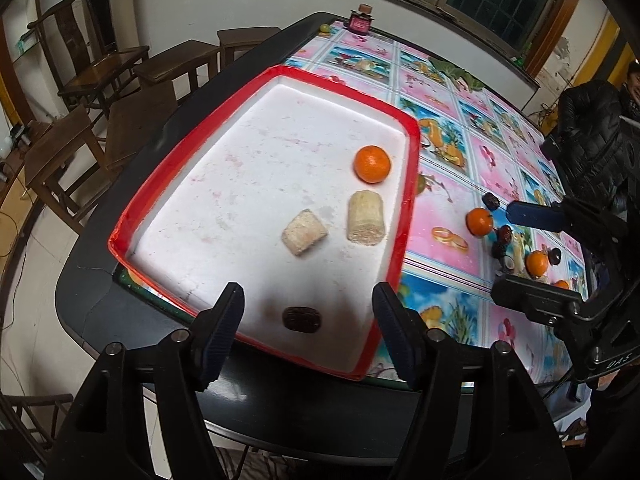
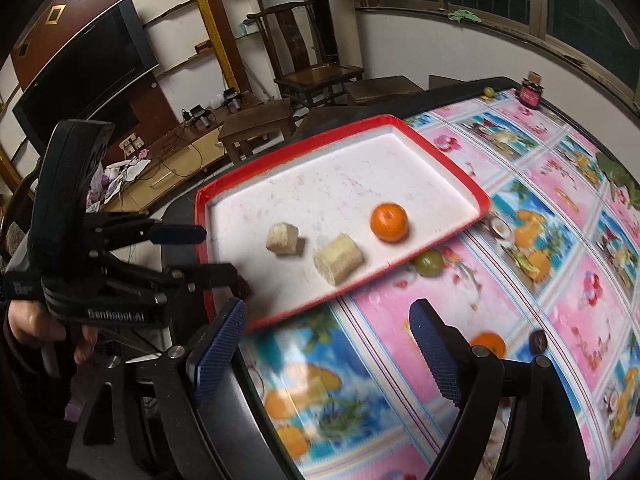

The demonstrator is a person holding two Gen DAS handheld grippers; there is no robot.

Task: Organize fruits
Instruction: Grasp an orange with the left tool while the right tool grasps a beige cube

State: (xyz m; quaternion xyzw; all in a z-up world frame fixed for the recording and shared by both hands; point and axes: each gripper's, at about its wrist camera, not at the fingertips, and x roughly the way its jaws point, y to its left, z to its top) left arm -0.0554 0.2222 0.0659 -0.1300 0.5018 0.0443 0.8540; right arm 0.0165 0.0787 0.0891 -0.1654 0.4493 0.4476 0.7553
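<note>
The red-rimmed white tray [image 1: 412,184] fills the middle of my left view. In it lie a tangerine [image 1: 371,163] at right, two pale cut chunks [image 1: 365,217] below it, and a dark date [image 1: 302,319] at the bottom. My left gripper [image 1: 308,320] is spread wide over the date, holding nothing. At lower right, my right gripper [image 2: 328,356] gapes empty above the cloth, near another tangerine [image 2: 489,343].

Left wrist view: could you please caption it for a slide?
Open left gripper over a date in the red tray, beside an orange.
</note>
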